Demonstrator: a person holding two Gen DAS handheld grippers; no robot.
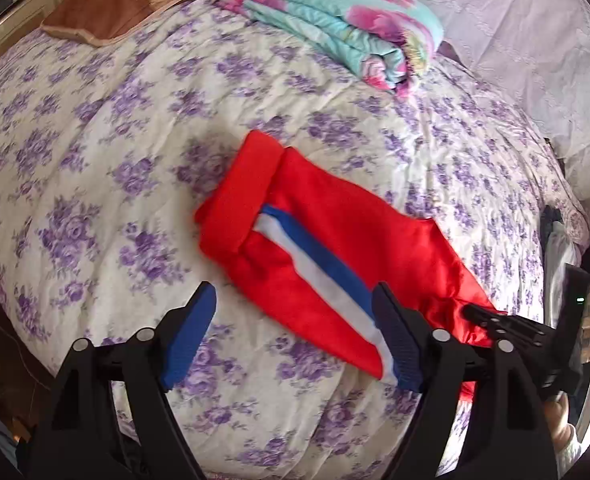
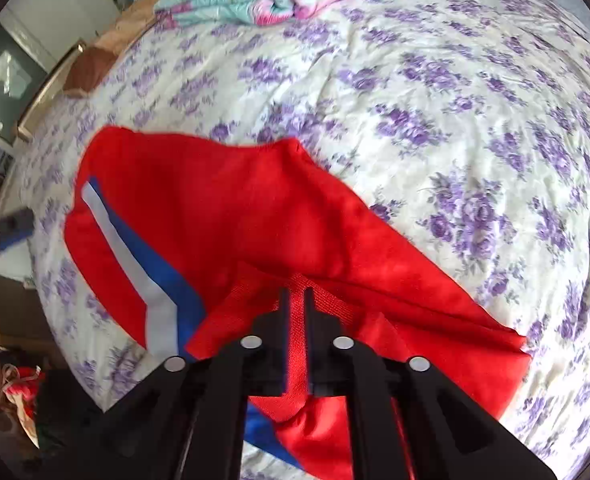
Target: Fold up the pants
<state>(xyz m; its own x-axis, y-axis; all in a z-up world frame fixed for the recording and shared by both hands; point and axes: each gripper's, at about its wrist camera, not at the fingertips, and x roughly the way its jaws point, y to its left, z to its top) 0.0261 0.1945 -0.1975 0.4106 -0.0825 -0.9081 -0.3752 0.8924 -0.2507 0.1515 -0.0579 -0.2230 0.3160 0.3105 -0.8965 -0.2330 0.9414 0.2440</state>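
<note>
Left wrist view shows the red pants (image 1: 319,240), with a blue and white side stripe, lying on the bed (image 1: 95,140), long axis running from the far waistband toward the near right. The left gripper (image 1: 295,340) hovers, jaws wide. The right gripper (image 2: 295,332) has its jaws pinched on red fabric.

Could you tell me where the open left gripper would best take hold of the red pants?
Probably the striped near edge of the red pants, beside the left gripper. That edge lies flat and free; slide in low from the left. The right gripper already pinches the other end.
</note>
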